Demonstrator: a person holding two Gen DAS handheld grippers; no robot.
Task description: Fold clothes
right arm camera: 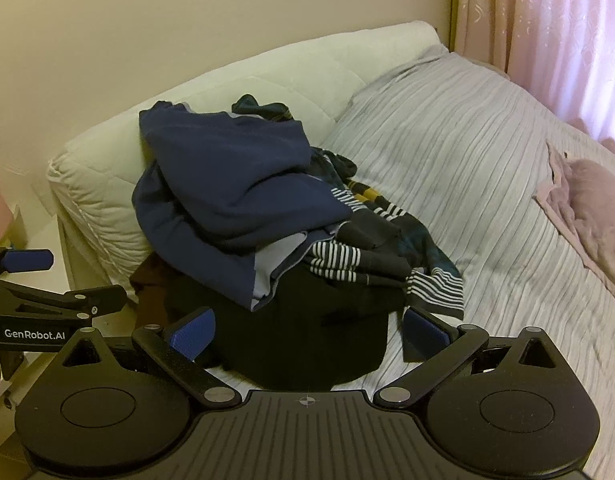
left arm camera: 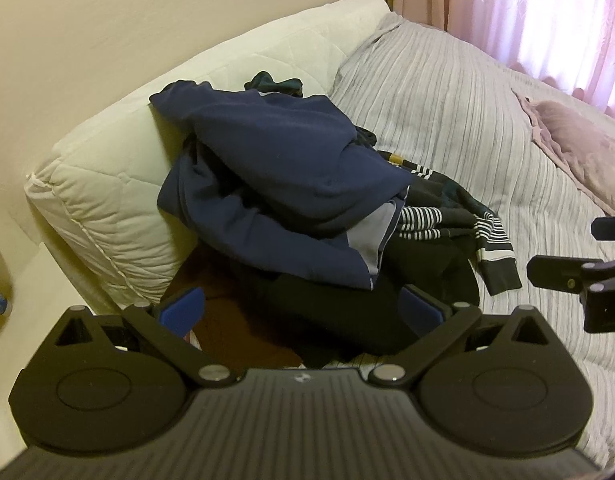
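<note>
A pile of clothes (right arm camera: 267, 216) sits on the bed (right arm camera: 487, 184), leaning against a quilted cushion (right arm camera: 107, 168) along the wall behind it. A pillow (right arm camera: 587, 200) lies far right. Both grippers hover before the pile, left gripper (left arm camera: 301, 312) beside right gripper (right arm camera: 307, 332).

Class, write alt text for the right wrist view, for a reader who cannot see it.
An unfolded pile of clothes, a navy garment over black and striped items, sits on a grey bed cover against a white pillow. The open right gripper points at it, holding nothing.
</note>
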